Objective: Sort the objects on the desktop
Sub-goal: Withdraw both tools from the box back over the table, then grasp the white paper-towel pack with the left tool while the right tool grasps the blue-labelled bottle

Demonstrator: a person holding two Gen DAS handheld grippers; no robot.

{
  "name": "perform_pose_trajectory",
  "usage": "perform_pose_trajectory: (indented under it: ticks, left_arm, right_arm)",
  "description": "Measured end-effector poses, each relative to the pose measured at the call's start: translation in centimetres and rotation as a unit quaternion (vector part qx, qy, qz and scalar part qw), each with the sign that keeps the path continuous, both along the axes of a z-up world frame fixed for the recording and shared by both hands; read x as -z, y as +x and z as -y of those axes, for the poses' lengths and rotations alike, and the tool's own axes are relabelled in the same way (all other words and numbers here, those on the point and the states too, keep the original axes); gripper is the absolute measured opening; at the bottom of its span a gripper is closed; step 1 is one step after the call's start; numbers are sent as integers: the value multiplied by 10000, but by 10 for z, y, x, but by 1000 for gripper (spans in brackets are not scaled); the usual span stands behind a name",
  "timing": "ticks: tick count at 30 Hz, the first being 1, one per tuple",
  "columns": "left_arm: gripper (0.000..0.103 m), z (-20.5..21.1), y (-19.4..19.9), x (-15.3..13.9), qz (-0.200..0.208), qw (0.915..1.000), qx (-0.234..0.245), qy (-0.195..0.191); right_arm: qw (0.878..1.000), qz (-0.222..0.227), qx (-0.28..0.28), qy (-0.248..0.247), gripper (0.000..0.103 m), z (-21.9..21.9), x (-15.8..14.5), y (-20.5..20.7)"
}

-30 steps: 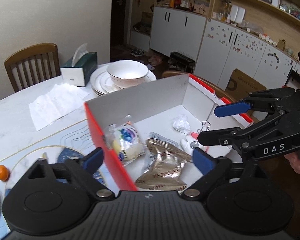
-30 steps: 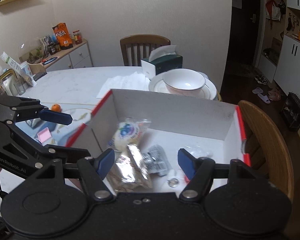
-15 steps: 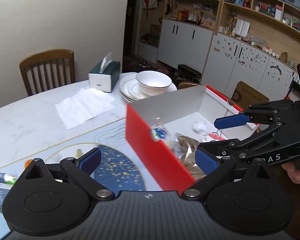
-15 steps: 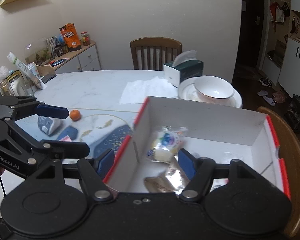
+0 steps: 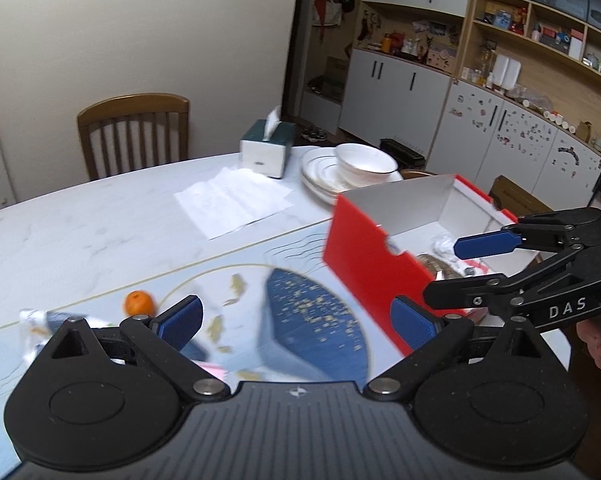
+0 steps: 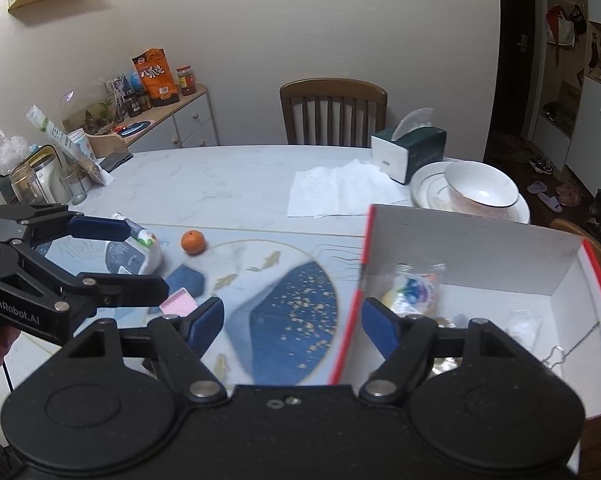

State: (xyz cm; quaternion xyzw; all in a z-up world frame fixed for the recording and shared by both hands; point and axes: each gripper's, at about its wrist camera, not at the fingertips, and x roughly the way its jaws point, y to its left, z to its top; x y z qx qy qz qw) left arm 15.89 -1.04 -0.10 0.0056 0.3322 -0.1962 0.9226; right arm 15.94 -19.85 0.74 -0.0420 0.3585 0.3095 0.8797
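Observation:
A red box with a white inside (image 6: 460,248) stands at the table's right end and holds a snack packet (image 6: 414,288) and other wrappers. In the left wrist view the red box (image 5: 364,256) is on the right. On the blue fish placemat (image 6: 292,312) lie a small orange (image 6: 193,241), a white pouch (image 6: 134,254) and a pink item (image 6: 178,301). The orange (image 5: 139,303) also shows in the left wrist view. My left gripper (image 5: 296,322) hangs open over the mat, empty. My right gripper (image 6: 292,322) hovers by the box's left wall, its jaws opening with nothing between them.
A tissue box (image 6: 408,152), a spread paper napkin (image 6: 340,194) and a bowl on stacked plates (image 6: 480,192) sit at the table's far side. Jars and a kettle (image 6: 40,180) crowd the left edge. Wooden chairs (image 6: 332,112) stand behind and at the right.
Both grippers have swung left, away from the box and over the placemat. The orange and the pouch have come into view. The right gripper's jaws have spread wider.

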Motion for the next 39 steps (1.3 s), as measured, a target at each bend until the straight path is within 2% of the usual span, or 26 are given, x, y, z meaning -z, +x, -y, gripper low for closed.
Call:
perform_pose_trajectory:
  ticks: [7, 19, 23, 29, 39]
  left_arm:
    - [101, -40, -6, 9, 22, 9997, -249, 27]
    - [101, -98, -1, 39, -221, 9984, -509, 131]
    - [101, -105, -1, 57, -302, 9976, -409, 462]
    - [101, -116, 4, 76, -427, 9955, -569, 633]
    - [101, -148, 32, 85, -371, 9916, -1041, 677]
  right_arm:
    - [10000, -28, -15, -41, 77, -35, 6, -9]
    - [9996, -160, -75, -229, 77, -87, 23, -16]
    - [9990, -298, -94, -321, 77, -100, 36, -17]
    - [9973, -525, -174, -490, 77, -117, 56, -21]
    - [9944, -774, -333, -639, 77, -141, 75, -25]
